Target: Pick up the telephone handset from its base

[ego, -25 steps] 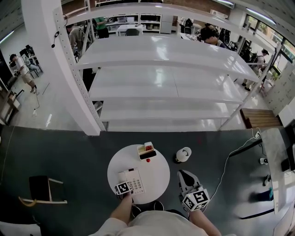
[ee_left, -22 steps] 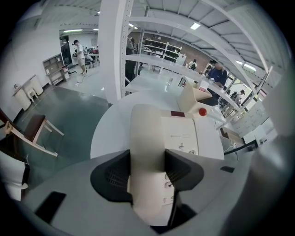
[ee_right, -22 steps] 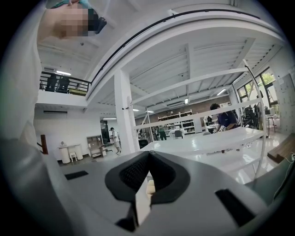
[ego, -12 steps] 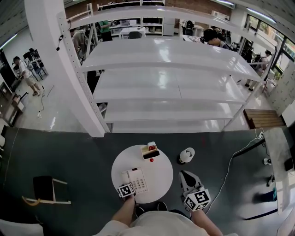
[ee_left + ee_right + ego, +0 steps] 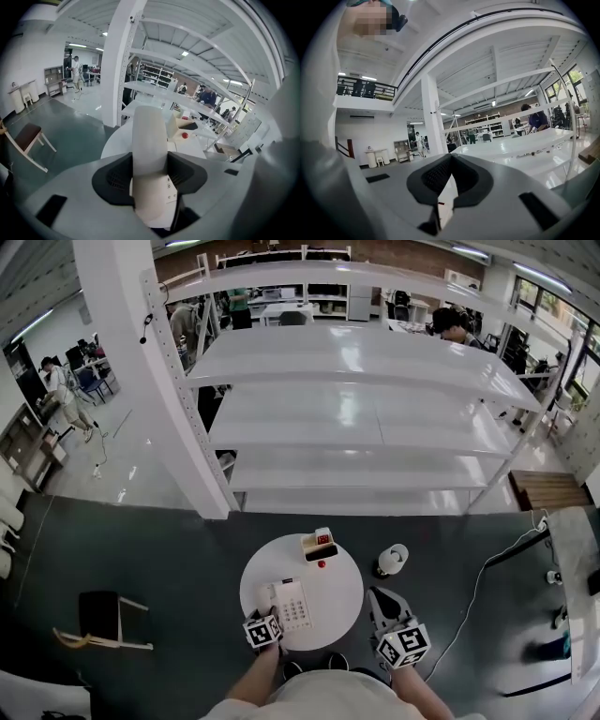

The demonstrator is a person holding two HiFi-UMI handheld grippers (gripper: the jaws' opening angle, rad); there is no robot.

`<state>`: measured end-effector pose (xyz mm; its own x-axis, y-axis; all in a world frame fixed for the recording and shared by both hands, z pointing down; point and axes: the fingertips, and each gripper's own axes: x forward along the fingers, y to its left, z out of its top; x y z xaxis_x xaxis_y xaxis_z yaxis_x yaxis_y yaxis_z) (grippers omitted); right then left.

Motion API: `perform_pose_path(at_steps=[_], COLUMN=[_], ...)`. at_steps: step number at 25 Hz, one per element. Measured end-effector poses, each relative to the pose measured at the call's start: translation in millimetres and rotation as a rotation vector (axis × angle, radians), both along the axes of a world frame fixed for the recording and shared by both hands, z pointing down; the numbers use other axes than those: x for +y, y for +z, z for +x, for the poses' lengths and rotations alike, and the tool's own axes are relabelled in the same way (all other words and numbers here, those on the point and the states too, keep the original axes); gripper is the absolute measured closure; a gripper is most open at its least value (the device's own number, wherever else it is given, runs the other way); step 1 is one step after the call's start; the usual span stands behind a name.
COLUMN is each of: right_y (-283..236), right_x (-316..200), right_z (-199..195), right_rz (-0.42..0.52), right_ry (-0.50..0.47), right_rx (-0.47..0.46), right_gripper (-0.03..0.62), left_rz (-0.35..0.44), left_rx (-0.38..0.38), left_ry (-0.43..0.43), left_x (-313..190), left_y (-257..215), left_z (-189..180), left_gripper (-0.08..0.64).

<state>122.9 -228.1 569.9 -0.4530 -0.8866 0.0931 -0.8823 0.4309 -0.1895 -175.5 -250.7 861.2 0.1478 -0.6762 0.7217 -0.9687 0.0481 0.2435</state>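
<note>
left gripper view: white telephone handset (image 5: pixel 149 133) is clamped between the pads of the left claw (image 5: pixel 150 161), above the round worktop (image 5: pixel 333 589). right claw (image 5: pixel 449 183) is closed on nothing. lift judged under way; next, handset to be carried clear of the base (image 5: pixel 294 606).

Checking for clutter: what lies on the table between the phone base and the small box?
A small red object, just before the box; the rest of the table toward the phone base is bare. The head view shows it.
</note>
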Motion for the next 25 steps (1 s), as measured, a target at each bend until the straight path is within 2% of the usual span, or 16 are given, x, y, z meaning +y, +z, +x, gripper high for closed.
perform_pose_path(at_steps=[7,17,22,25], right_y=[-2,-14,-18,-20], right_x=[5,5,4,3], right_z=[-22,-51,-59,-66], right_rz=[0.007,0.035,0.044,0.05], right_ry=[-0.04,-0.078,-0.09,-0.095], right_rx=[-0.025,-0.046,-0.056,-0.057], right_gripper=[0.583,0.583,0.583,0.583], left_rz=[0.14,0.406,0.537,0.603], left_rx=[0.005,-0.024,0.002,-0.011], left_ry=[0.026,0.125,0.145,0.156], left_x=[2,1,9,14], left_y=[-64,-173,-222,-247], left_z=[-8,-20,-25,-31], left_gripper=[0.336,0.336,0.336,0.336])
